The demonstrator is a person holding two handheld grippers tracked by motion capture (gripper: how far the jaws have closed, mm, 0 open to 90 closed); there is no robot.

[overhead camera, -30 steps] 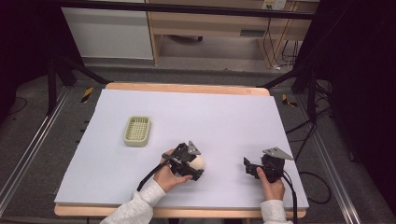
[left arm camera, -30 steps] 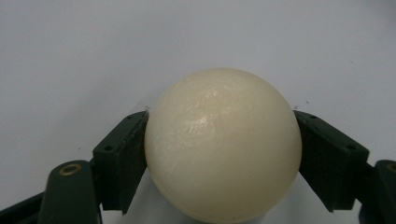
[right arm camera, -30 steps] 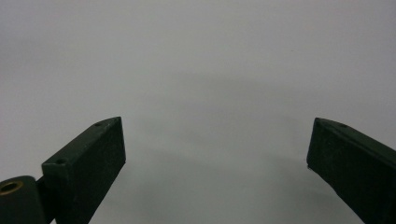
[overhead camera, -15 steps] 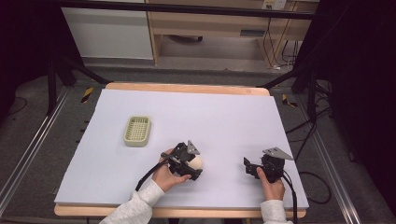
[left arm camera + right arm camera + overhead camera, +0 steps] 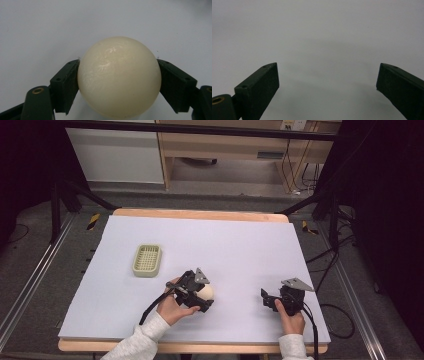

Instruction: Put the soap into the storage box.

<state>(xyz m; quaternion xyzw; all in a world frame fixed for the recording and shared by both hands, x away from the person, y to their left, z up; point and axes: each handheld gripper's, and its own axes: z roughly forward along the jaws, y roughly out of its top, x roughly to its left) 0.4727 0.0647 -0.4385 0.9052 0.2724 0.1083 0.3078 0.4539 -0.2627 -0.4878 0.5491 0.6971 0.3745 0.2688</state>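
Slippage is the main worry: the left gripper (image 5: 119,82) has its two black jaws pressed against opposite sides of a smooth, glossy cream ball (image 5: 119,77), and a round, slick surface like that gives flat pads very little to bite on. In the left gripper view the pads meet the ball roughly at its widest part, which looks sound, but if the squeeze eases or the hand tilts, the ball could squirt forward out of the jaws. In the high view the ball (image 5: 206,292) sits near the front of the white table (image 5: 240,245), between the two hands, so a loose ball would probably roll freely on the flat top and might run off an edge. The small green basket (image 5: 147,259) lies well apart to the left and farther back; if that is where the ball is meant to go, a long carry gives more time for the grip to fail, and a drop from height could bounce it out. The right gripper (image 5: 327,77) hangs over bare table with its jaws spread wide, holding nothing, too far off to catch a runaway.
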